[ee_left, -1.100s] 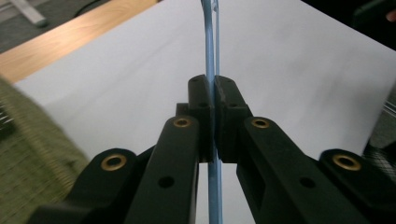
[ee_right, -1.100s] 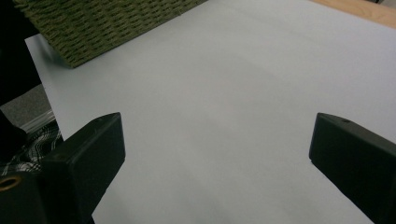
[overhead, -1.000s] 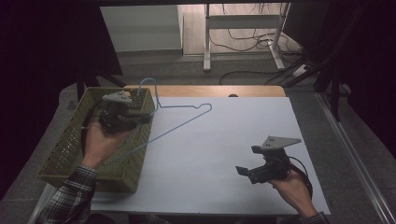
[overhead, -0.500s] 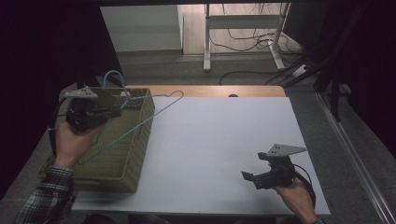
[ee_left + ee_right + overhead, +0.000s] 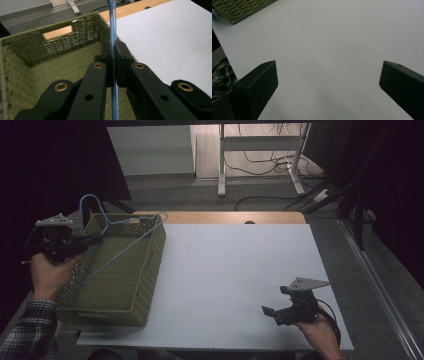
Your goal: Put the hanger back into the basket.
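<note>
We saw the left gripper [image 5: 95,239] pinching the blue wire hanger [image 5: 117,251] over the green basket [image 5: 145,270], its long axis slanting across the basket, hook [image 5: 92,200] pointing up and away.

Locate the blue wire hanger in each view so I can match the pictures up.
High view: the blue wire hanger lies slanted over the green basket at left, gripped by the left gripper.
Left gripper view: it runs as a thin vertical line at centre, pinched between the shut jaws.
Right gripper view: not in this picture.
Shared landmark: the green basket.
</note>
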The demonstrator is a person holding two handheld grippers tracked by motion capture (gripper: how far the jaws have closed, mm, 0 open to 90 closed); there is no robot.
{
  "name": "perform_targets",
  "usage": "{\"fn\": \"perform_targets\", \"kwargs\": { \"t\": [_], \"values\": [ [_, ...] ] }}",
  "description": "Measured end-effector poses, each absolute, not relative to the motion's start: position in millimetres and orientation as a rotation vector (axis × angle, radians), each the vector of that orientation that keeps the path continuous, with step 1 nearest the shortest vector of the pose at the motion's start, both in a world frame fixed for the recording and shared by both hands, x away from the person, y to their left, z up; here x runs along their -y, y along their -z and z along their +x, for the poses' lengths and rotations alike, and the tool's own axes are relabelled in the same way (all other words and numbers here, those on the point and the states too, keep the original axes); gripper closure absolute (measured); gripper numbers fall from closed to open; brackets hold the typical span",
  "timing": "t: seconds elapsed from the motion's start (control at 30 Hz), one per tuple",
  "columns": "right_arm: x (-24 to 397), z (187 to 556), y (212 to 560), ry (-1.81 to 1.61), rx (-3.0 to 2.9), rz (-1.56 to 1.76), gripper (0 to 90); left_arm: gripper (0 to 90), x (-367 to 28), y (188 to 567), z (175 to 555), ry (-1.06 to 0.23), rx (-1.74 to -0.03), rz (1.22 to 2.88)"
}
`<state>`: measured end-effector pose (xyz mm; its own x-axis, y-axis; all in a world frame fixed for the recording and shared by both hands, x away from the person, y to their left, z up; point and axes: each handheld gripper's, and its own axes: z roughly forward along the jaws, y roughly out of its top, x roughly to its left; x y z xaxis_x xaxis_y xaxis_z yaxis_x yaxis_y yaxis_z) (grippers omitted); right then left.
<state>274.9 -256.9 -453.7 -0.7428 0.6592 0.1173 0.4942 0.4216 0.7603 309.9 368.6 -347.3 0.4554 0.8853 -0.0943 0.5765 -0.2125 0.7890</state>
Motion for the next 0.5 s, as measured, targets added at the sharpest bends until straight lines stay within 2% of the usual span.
{"fn": "perform_targets", "kwargs": {
  "t": [0.5],
  "values": [
    [256,276,457,-1.182,-2.508,1.019,1.8,87.5,-400,375,315,-0.510,-1.307,1.845]
  ]
}}
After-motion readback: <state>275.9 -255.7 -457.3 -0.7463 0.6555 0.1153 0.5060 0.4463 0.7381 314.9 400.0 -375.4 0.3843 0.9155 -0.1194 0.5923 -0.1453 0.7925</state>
